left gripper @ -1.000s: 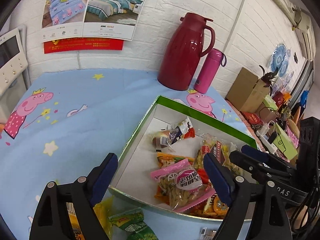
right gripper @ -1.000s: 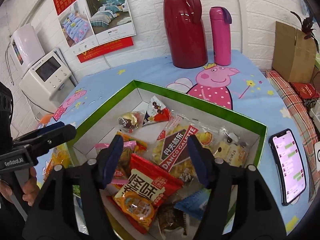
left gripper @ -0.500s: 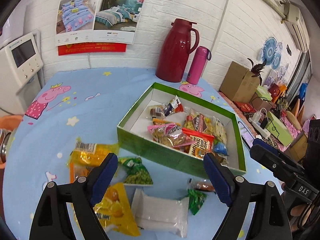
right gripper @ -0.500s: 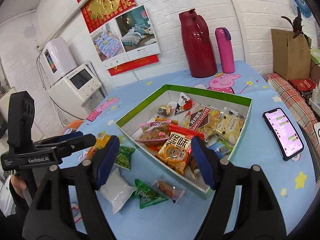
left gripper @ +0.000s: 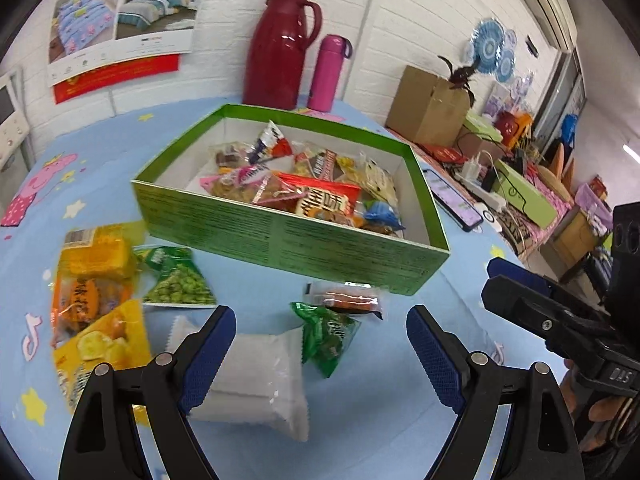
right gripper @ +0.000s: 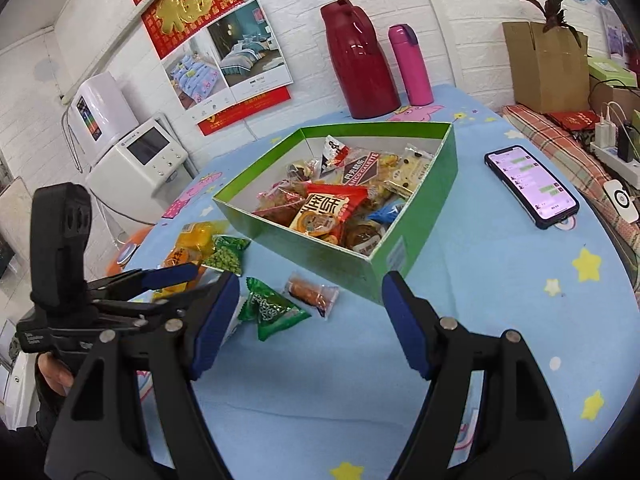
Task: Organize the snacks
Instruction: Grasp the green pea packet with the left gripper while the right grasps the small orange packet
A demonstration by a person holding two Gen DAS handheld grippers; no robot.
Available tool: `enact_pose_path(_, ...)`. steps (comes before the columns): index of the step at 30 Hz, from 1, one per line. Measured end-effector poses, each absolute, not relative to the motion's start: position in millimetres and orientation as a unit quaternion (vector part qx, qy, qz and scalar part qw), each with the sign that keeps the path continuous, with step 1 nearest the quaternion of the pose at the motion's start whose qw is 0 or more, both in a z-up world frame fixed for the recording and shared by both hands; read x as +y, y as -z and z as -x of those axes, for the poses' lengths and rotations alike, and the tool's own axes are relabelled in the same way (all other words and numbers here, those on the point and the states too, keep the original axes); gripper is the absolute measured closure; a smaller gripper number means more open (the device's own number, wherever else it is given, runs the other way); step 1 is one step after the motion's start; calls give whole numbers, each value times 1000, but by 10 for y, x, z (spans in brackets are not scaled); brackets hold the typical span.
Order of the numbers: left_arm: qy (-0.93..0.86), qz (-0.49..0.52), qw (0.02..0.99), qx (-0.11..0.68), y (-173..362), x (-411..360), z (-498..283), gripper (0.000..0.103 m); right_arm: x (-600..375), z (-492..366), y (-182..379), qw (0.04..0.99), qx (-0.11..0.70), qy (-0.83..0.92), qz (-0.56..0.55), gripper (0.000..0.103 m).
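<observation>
Both tools have pulled back and dropped lower than half a second ago, so the box now sits farther ahead and the loose packets fill the foreground. Left tool hangs wide open and empty over the tabletop, its left finger overlapping the white packet, though contact cannot be told. Just beyond lie the dark green packet and the clear-wrapped snack, the latter just beside the box's near wall. To the left are the green pea bag and the yellow and orange bags. Right tool is likewise spread wide with nothing between its fingers, low over the blue cloth, the box's near corner just ahead. Inside the box, a red packet tops the snack heap. A phone lies on the tabletop right of the box; a red jug and pink flask stand by the wall.
</observation>
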State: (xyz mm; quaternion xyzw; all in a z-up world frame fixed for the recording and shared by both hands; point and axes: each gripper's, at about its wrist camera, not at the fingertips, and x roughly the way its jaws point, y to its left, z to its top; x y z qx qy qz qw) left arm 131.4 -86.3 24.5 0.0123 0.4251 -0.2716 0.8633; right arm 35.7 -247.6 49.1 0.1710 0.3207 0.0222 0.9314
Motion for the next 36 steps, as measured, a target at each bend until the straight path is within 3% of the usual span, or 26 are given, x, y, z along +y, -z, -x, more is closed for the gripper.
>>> enact_pose_path(3,271,-47,850,450,8,-1108,-1409,15,-2506,-347,-476,931,325,-13,-167,29)
enact_pose_path(5,266,-59,848,454,138,-1141,-1433,26,-2526,-344,-451,929,330,-13,-165,29)
enact_pose_path(7,267,-66,841,466,227,-1121,-1444,61,-2544,-365,-400,926,337,-14,-167,31)
enact_pose_path(23,280,-58,837,466,173,-725,-1227,65,-2239,-1066,166,891,418,-7,-178,46)
enact_pose_path(25,283,-53,836,467,183,-720,-1239,65,-2233,-1100,204,894,416,2,-170,61)
enact_pose_path(27,286,-50,836,466,190,-714,-1252,65,-2224,-1096,211,893,419,0,-164,65)
enact_pose_path(28,286,-48,836,466,192,-704,-1257,65,-2216,-1075,208,893,421,-2,-161,72)
enact_pose_path(36,296,-7,839,457,29,-595,-1220,67,-2204,-759,83,901,402,-22,-162,79)
